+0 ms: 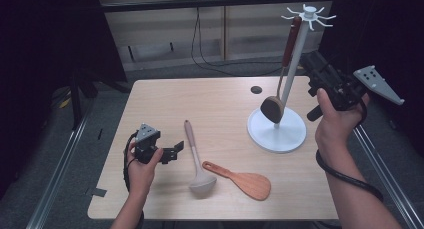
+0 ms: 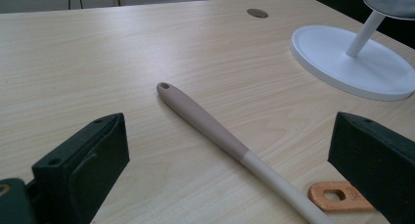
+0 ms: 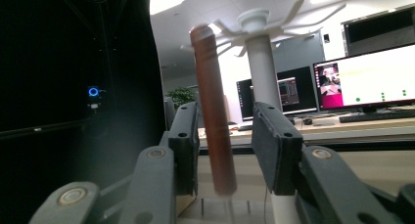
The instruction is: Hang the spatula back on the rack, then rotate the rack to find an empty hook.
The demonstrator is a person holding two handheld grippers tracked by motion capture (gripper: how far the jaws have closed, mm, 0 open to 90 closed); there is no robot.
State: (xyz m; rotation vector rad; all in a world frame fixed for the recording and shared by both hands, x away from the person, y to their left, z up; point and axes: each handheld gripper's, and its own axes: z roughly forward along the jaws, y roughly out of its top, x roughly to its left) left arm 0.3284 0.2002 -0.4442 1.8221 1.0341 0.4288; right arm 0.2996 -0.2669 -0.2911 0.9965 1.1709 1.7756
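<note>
Three kitchen utensils are in play, and one of them, a dark wooden-handled ladle, already hangs from the white hook rack at the far right of the pale wooden bench. The right tongs, held up in the person's right hand, sit at that ladle's handle; in the right gripper view the brown handle stands between the two black jaws with a gap on either side, so they are parted and not pinching it, which suggests the hanging step is as good as done. Two utensils are left lying flat near the front edge: a beige silicone ladle with its bowl toward the person, and just to its right an orange-brown wooden rice paddle, the two almost touching near the ladle's bowl. The left tongs rest low beside the beige ladle's handle, jaws spread wide and empty, pointing across it as though it is next. The rack's round base takes up the right end of the bench, and a small dark grommet hole sits behind it. Little blocks the way, though the hung ladle's bowl dangles close to the pole, and the paddle lies tight against the beige ladle.
</note>
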